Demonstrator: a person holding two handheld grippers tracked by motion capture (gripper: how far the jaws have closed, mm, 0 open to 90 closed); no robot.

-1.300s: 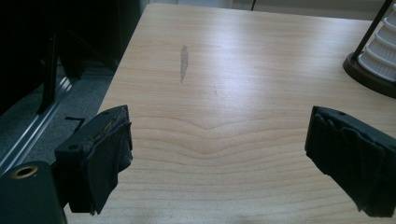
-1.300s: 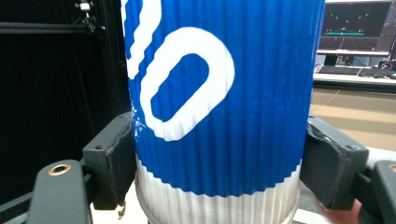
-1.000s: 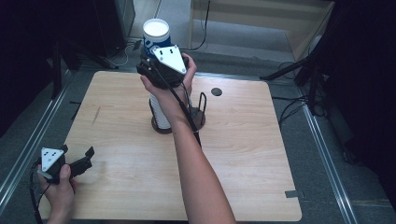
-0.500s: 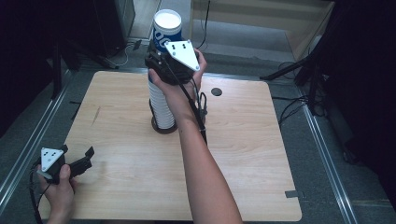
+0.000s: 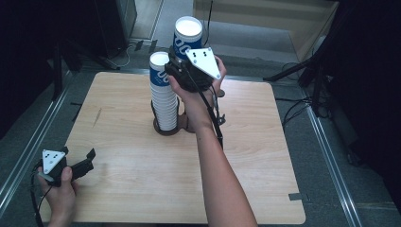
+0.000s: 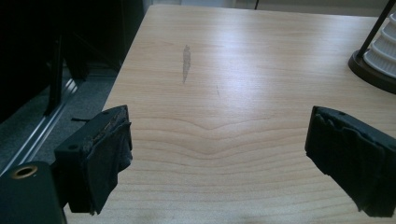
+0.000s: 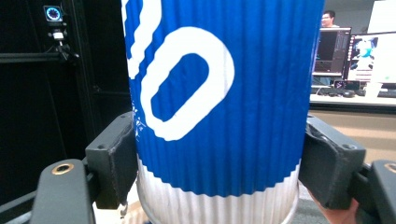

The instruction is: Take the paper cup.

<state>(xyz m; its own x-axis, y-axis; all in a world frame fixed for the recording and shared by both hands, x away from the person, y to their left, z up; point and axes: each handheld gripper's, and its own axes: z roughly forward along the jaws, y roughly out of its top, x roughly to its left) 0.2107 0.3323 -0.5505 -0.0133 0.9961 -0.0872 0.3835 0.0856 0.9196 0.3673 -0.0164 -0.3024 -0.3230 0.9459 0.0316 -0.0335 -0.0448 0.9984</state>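
1. Left gripper (image 5: pixel 78 163): black body; grey three-cornered plate with dark screw holes; worn black pads (image 6: pixel 109 154); brass socket at its base.
2. Right gripper (image 5: pixel 182 64): same black build; grey plate; black cable trailing.
3. Forearms bare; no sleeves visible.

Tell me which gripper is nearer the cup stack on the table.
Right. The right gripper holds a blue cup just beside the cup stack; the left gripper sits open at the table's near-left corner.
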